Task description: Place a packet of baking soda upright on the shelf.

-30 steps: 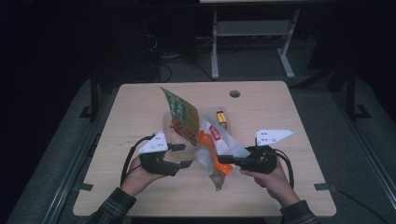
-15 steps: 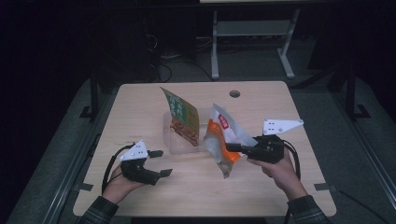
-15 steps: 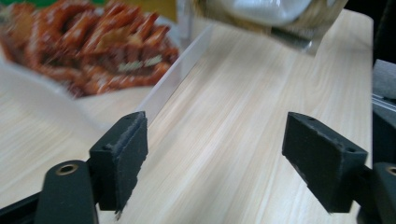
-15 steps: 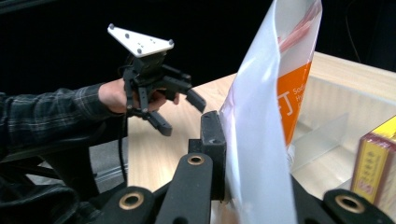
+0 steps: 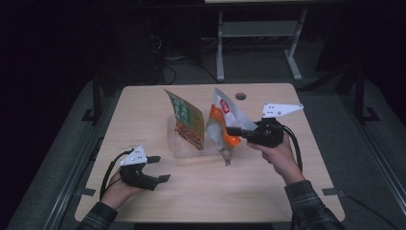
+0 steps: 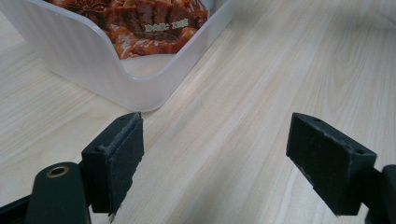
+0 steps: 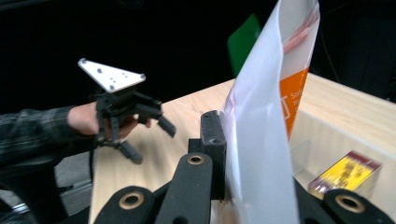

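An orange and white snack bag point(image 5: 221, 125) hangs upright beside the clear plastic box point(image 5: 184, 154) at the middle of the table. My right gripper point(image 5: 231, 131) is shut on its edge from the right; in the right gripper view the bag point(image 7: 266, 116) rises between the jaws. A green snack bag point(image 5: 186, 122) stands inside the box. My left gripper point(image 5: 163, 168) rests low at the table's front left, apart from the box. Its jaws have just been opening and stand open with nothing between them point(image 6: 215, 149), pointing at the box corner point(image 6: 93, 56).
A small yellow packet point(image 7: 343, 175) lies in the clear box. The wooden table point(image 5: 143, 110) has a round hole point(image 5: 241, 96) near its far edge. A metal stand point(image 5: 258, 33) is on the dark floor beyond the table.
The left gripper let go of the orange bag, opened, and drew back to the front left, down toward the table. The right gripper carried the bag up and right, now upright by the box.
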The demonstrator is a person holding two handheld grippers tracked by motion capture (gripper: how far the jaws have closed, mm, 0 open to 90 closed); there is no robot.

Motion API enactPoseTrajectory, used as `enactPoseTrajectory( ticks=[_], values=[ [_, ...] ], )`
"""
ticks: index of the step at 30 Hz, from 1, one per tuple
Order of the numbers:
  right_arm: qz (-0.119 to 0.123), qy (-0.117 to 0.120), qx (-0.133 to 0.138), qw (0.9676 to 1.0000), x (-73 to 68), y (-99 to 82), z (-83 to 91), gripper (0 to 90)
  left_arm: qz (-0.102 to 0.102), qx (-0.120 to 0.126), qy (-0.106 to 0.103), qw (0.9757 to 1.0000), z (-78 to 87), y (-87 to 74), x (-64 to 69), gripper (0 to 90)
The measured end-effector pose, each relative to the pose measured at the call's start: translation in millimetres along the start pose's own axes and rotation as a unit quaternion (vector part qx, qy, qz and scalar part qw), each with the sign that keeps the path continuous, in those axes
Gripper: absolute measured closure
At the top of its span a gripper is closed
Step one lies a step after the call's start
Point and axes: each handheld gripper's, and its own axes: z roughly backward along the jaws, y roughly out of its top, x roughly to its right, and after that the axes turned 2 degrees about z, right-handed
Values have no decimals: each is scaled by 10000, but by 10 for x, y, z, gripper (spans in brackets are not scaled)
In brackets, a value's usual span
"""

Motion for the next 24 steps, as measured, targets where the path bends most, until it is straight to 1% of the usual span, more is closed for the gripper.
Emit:
enactPoseTrajectory(
  ticks=[3, 9, 12, 18, 24],
  values=[
    [34, -90, -27, 10000, 58, 79, -57, 900, 30, 26, 36, 10000, -8, -10, -3, 182],
    [64, -207, -128, 9997, 186, 209, -182, 900, -77, -61, 67, 9999, -21, -12, -12, 174],
    [61, -271, -165, 9995, 254, 244, -246, 900, -54, -58, 89, 9999, -26, -13, -16, 167],
    [-2, -383, -192, 9991, 393, 263, -358, 900, -51, -24, 137, 9999, -17, -6, -23, 143],
    [-54, -456, -336, 9984, 496, 220, -463, 900, -25, -17, 124, 9999, -20, -7, -19, 143]
  ],
)
